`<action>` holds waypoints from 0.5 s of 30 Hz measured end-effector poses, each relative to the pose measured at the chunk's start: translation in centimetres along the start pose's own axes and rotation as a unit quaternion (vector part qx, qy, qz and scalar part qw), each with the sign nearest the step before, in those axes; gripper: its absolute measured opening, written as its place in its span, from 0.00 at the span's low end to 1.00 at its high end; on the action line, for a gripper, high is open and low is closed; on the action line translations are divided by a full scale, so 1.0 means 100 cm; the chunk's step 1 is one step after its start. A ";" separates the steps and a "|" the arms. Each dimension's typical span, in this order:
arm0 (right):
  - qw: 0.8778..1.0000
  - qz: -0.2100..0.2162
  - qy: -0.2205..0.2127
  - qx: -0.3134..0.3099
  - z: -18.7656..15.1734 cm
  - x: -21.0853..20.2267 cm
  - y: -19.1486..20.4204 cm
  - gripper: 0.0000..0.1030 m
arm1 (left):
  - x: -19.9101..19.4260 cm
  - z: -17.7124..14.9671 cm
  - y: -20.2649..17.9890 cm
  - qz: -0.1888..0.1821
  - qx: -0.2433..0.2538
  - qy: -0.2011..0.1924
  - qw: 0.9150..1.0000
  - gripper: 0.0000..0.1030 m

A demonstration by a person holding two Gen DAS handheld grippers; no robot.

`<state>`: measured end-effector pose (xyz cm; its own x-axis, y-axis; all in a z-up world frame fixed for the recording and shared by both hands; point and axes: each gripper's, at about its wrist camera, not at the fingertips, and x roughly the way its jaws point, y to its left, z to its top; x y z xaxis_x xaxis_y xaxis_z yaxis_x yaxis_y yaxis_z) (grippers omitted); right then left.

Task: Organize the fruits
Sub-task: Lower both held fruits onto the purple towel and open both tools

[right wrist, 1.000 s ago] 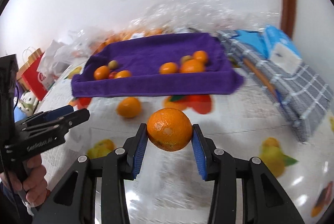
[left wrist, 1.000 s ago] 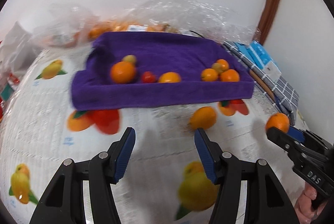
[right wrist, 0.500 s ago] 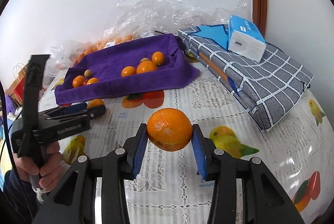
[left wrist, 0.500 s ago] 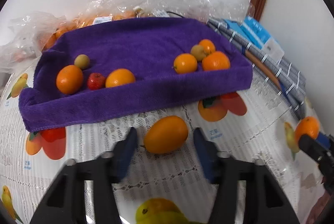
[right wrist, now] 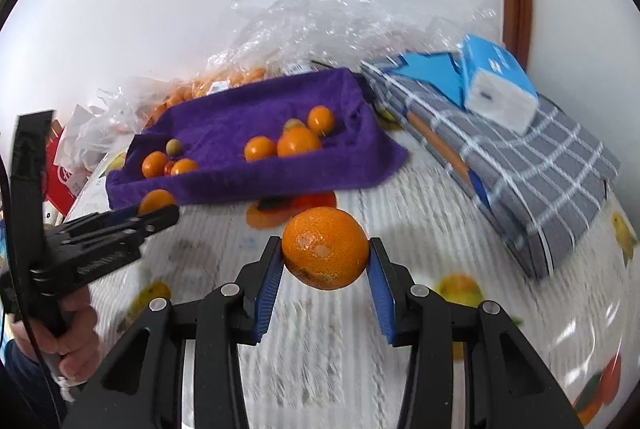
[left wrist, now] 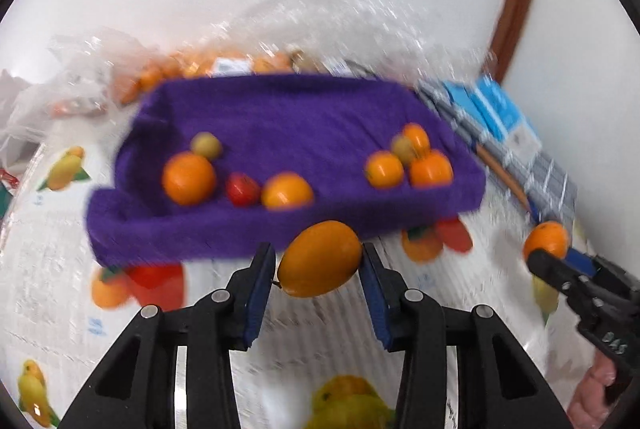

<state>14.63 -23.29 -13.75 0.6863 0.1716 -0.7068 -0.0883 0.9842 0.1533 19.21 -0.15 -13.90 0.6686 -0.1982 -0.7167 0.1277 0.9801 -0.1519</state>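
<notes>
Left gripper (left wrist: 318, 261) clamps an oval orange fruit (left wrist: 320, 259) just in front of the purple towel (left wrist: 280, 117). Right gripper (right wrist: 324, 261) clamps a round orange (right wrist: 325, 247); only its view shows the tissue box (right wrist: 496, 81) on the checked cloth (right wrist: 540, 165).

Purple towel (right wrist: 224, 117): plush matt cloth, fuzzy nap. Behind towel, plastic bags (right wrist: 304, 25): clear, crinkled, glossy film. Right of towel, checked cloth (right wrist: 540, 165): grey woven, matt. Desk (right wrist: 420, 197) cover: glossy, fruit print. Right claw (right wrist: 325, 261): matt black plastic, ribbed blue pads, metal screws; round orange (right wrist: 325, 247) pebbled, slight sheen. Left claw (left wrist: 319, 261): same finish; oval orange fruit (left wrist: 319, 258) smooth, waxy.
</notes>
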 end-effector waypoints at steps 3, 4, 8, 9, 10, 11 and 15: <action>1.000 -0.002 -0.010 -0.014 0.022 0.007 0.006 0.40 | -0.005 0.022 0.015 0.005 -0.014 -0.014 1.000 0.40; 1.000 -0.002 -0.015 -0.020 0.031 0.011 0.009 0.40 | -0.006 0.029 0.019 0.007 -0.016 -0.018 1.000 0.40; 0.999 0.008 -0.030 -0.028 0.066 0.028 0.018 0.40 | 0.003 0.055 0.032 0.029 -0.012 -0.026 0.999 0.40; 0.999 0.013 -0.031 -0.029 0.073 0.033 0.020 0.40 | 0.007 0.060 0.035 0.032 -0.014 -0.025 0.999 0.40; 0.999 0.019 -0.032 -0.031 0.080 0.040 0.024 0.40 | 0.012 0.064 0.038 0.033 -0.016 -0.023 0.999 0.40; 0.999 0.025 -0.033 -0.034 0.086 0.047 0.027 0.40 | 0.016 0.068 0.041 0.033 -0.020 -0.020 0.999 0.40; 0.998 0.047 -0.028 -0.039 0.101 0.076 0.038 0.40 | 0.033 0.077 0.052 0.025 -0.031 -0.008 0.999 0.40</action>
<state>26.78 -18.66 -11.58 0.7108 0.2637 -0.6521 -0.2094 0.9644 0.1618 27.74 4.38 -11.84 0.6843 -0.1477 -0.7140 0.0488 0.9863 -0.1573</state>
